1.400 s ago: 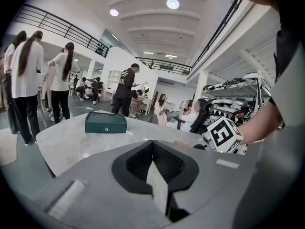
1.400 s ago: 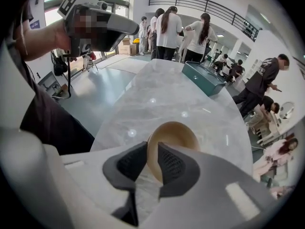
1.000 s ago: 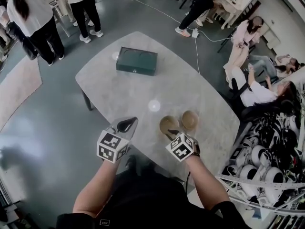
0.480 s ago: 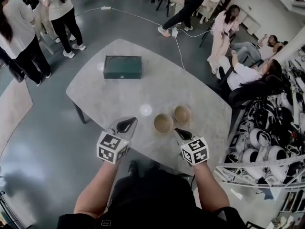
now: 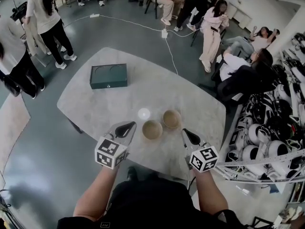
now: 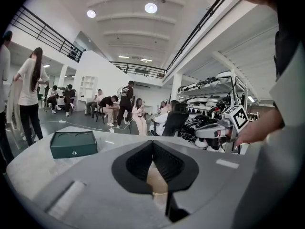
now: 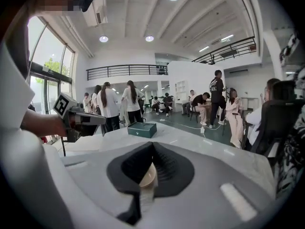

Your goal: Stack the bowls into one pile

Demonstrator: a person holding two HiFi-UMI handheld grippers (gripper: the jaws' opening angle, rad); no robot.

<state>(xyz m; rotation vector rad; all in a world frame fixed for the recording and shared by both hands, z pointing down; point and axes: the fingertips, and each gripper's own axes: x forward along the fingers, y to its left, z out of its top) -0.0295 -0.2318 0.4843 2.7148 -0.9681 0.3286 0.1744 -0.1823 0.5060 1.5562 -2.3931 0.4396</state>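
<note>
Left gripper (image 5: 126,127) and right gripper (image 5: 190,136) pressed shut, both empty, low in frame over near table edge.
Left jaws together, nothing pinched. Right jaws just finished closing, tips meeting, nothing between. Between the two tips, two tan round bowls, upright, unstacked, just beside each other: nearer bowl (image 5: 152,129) close to left tip, farther bowl (image 5: 171,119) up and right of it. Both on pale grey stone-look oval table (image 5: 181,92). Dark green rectangular box (image 5: 108,76) well apart, upper left of tabletop. People standing and seated along top and right edges.
</note>
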